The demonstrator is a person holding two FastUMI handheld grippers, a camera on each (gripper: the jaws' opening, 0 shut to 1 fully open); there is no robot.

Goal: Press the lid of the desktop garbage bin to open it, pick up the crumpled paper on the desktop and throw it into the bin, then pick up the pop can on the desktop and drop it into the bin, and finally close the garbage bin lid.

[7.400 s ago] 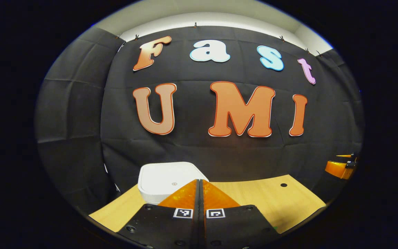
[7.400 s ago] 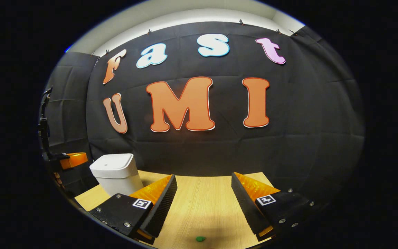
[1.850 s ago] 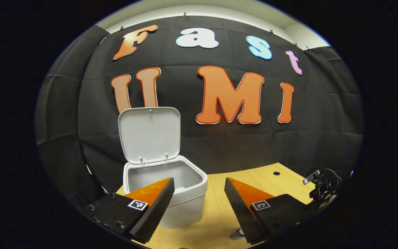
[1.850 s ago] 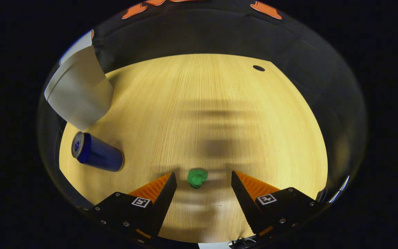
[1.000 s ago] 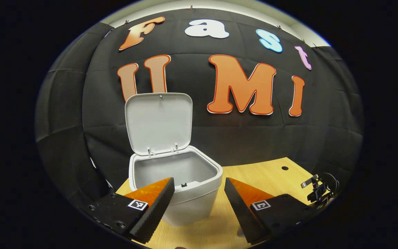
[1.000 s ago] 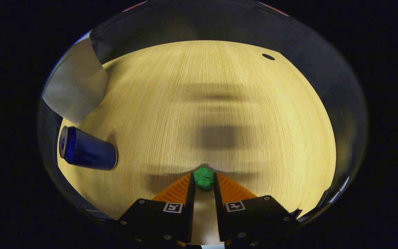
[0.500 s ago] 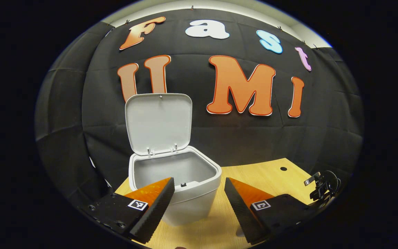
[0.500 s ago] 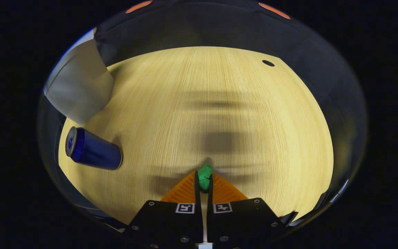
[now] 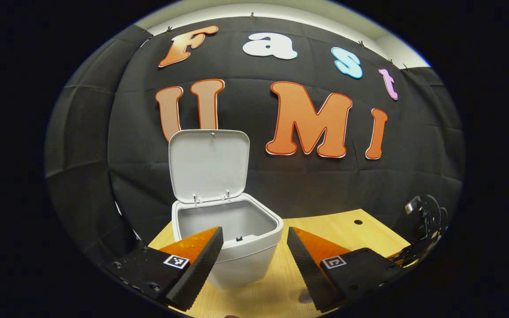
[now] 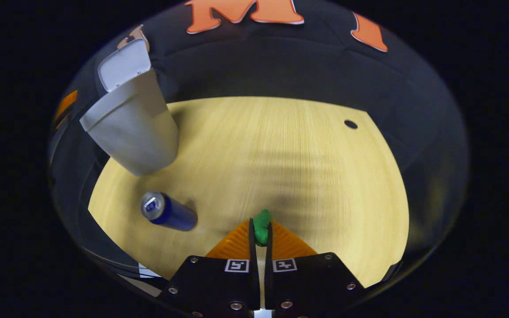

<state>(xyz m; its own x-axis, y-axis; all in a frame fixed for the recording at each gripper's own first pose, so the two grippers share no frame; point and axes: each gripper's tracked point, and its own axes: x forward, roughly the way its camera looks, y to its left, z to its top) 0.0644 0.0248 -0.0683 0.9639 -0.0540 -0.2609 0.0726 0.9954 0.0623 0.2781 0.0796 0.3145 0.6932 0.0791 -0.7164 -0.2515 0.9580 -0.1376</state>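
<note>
- The desktop garbage bin (image 9: 242, 256) is smooth pale-grey plastic, a rounded-square tub that tapers toward its base. Its lid (image 9: 209, 164) stands up on two small hinges at the back rim, so the bin's wide open and the inside looks bare from the left gripper view.
- The crumpled paper (image 10: 262, 231) is a small bright green wad, all lumpy and creased.
- The pop can (image 10: 168, 212) is a glossy dark blue cylinder with a silver top, sitting on the desk near the foot of the bin and well apart from the paper. Can't really tell if it's upright or tipped from this angle.
- The desktop (image 10: 281, 168) is light wood with fine straight grain and a small round dark hole (image 10: 350, 124) near the far right corner. Black cloth hangs as the wall behind it, with a strip of pale wall above that.
- The right gripper (image 10: 260, 229) is clenched on the green wad, both ribbed fingers pressing its sides, with the wad poking out past the tips above the desk.
- The left gripper (image 9: 254, 238) is spread wide with nothing between the fingers, and the front of the bin sits in that gap, farther off.
</note>
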